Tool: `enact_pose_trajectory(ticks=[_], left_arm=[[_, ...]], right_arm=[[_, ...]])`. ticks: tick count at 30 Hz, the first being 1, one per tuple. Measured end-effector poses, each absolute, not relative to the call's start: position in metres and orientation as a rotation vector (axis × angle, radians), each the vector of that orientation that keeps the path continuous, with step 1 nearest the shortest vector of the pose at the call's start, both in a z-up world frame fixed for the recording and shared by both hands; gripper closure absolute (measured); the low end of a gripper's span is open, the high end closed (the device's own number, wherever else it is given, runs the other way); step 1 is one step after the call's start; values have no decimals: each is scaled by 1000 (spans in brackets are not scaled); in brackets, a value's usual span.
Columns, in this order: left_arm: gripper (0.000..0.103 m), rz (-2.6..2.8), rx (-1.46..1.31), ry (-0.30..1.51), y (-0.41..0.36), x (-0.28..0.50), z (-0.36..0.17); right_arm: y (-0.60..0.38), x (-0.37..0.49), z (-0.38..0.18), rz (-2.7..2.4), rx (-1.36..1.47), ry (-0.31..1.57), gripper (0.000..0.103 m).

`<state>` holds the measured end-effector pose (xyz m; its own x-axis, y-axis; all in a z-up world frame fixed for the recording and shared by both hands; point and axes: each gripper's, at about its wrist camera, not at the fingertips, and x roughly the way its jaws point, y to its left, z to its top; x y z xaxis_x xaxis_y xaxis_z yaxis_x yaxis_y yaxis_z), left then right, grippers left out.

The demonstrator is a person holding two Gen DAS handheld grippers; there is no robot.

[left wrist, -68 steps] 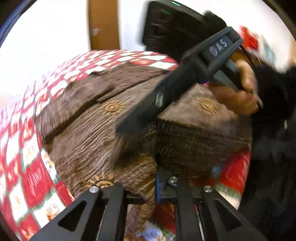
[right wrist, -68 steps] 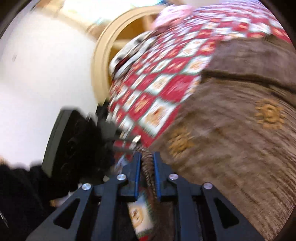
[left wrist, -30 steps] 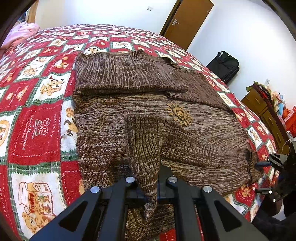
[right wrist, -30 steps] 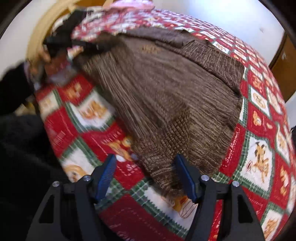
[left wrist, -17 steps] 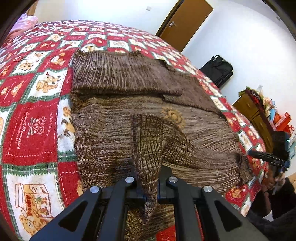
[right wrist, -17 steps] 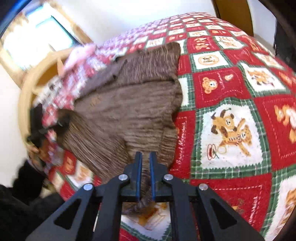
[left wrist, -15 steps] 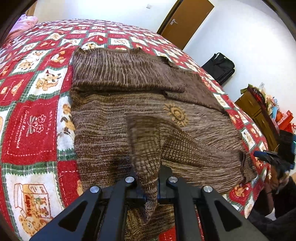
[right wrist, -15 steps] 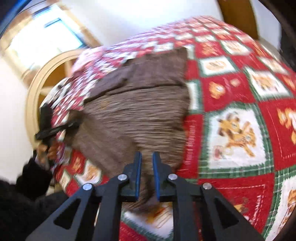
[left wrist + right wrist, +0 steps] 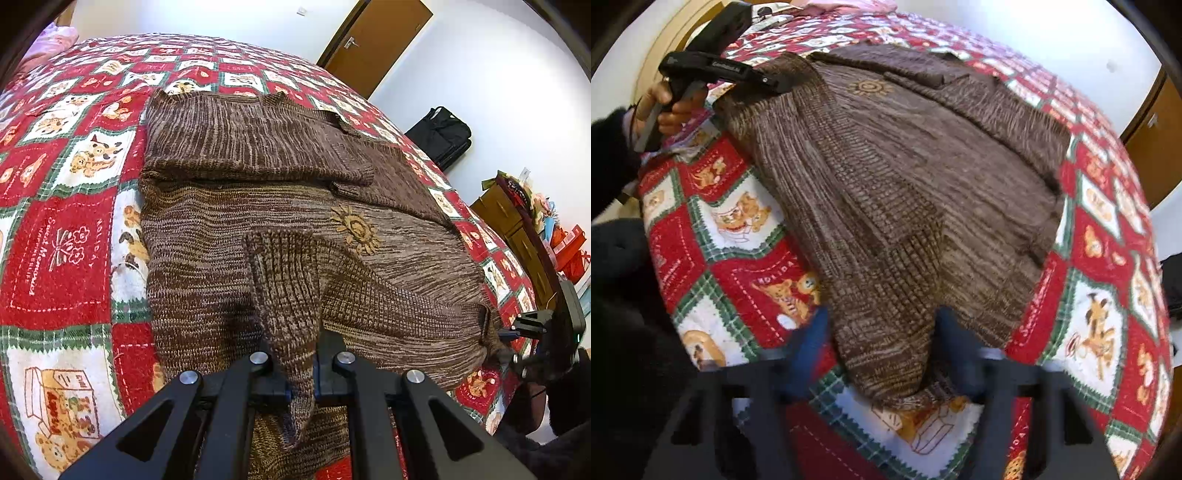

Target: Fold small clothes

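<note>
A brown knit sweater (image 9: 221, 221) lies spread on the red patchwork quilt (image 9: 55, 240), its top part folded over. My left gripper (image 9: 299, 354) is shut on a sleeve cuff (image 9: 284, 280), holding it up over the sweater's body. In the right wrist view, the left gripper (image 9: 783, 83) shows at the top left in a hand, clamped on the knit. My right gripper (image 9: 879, 332) is blurred, its jaws wide apart on either side of the sweater's (image 9: 905, 166) near corner at the bed edge. The right gripper (image 9: 517, 332) shows small at that corner in the left wrist view.
The quilt (image 9: 1108, 332) covers the whole bed. A wooden door (image 9: 373, 33), a black bag (image 9: 439, 136) on the floor and a cluttered dresser (image 9: 517, 221) stand beyond the bed. A curved headboard (image 9: 661, 48) is behind the left hand. A dark sleeve fills the lower left.
Half a second ago the right jaws were close together over the sweater's edge; now they stand wide apart around its corner. The left gripper keeps its hold on the cuff.
</note>
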<state>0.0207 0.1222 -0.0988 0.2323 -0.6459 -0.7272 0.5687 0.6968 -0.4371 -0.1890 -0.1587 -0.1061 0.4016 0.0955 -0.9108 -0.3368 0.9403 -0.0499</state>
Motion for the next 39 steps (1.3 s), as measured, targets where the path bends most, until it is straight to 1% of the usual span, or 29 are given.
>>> enact_pose_trajectory(ticks=[2, 4, 6, 8, 10, 12, 14, 15, 16, 17, 18, 19, 24, 26, 27, 28, 29, 30, 32, 35, 39], left_arm=[[96, -838, -96, 1042, 123, 20, -99], [96, -842, -110, 1041, 125, 20, -100], [96, -846, -121, 1042, 126, 21, -101], [96, -848, -131, 1045, 127, 22, -102], [96, -849, -128, 1047, 127, 22, -101], [96, -849, -113, 1044, 127, 22, -101], [96, -851, -93, 1040, 126, 21, -99], [96, -852, -83, 1037, 125, 20, -98], [96, -854, -73, 1035, 124, 20, -98], [96, -856, -67, 1033, 123, 20, -97], [96, -858, -62, 1032, 122, 19, -97], [96, -860, -60, 1034, 122, 20, -96], [95, -876, -74, 1034, 125, 23, -92], [95, -885, -87, 1027, 126, 26, -90], [95, -892, -98, 1025, 128, 27, -89], [95, -901, -112, 1024, 129, 28, -89], [95, -909, -122, 1021, 130, 28, -88], [95, -913, -127, 1018, 130, 28, -88], [95, -912, -132, 1020, 129, 30, -89], [95, -871, -113, 1033, 124, 32, -96], [95, -860, -56, 951, 121, 18, -87]], right_arm=[[-176, -183, -102, 267, -108, 1140, 76], [-208, -180, -97, 260, 109, 1109, 85], [-250, -181, -99, 230, 370, 1049, 85], [-286, -188, -113, 227, 641, 983, 85], [-297, -192, -123, 215, 720, 969, 82], [-299, -197, -128, 206, 721, 957, 81], [-298, -199, -123, 207, 706, 949, 75], [-296, -197, -121, 206, 691, 951, 69], [-292, -194, -118, 204, 675, 951, 58], [-285, -193, -112, 204, 641, 952, 51], [-281, -191, -110, 208, 617, 953, 39], [-277, -189, -108, 210, 593, 953, 34], [-253, -177, -107, 182, 434, 993, 33], [-245, -176, -107, 171, 365, 1005, 38], [-244, -176, -108, 156, 334, 1014, 51], [-242, -176, -108, 132, 293, 1030, 66], [-242, -176, -108, 117, 270, 1042, 74], [-245, -177, -109, 99, 262, 1054, 85], [-256, -180, -108, 94, 331, 1045, 89], [-261, -182, -111, 76, 369, 1029, 90], [-254, -183, -101, 62, 360, 1006, 91]])
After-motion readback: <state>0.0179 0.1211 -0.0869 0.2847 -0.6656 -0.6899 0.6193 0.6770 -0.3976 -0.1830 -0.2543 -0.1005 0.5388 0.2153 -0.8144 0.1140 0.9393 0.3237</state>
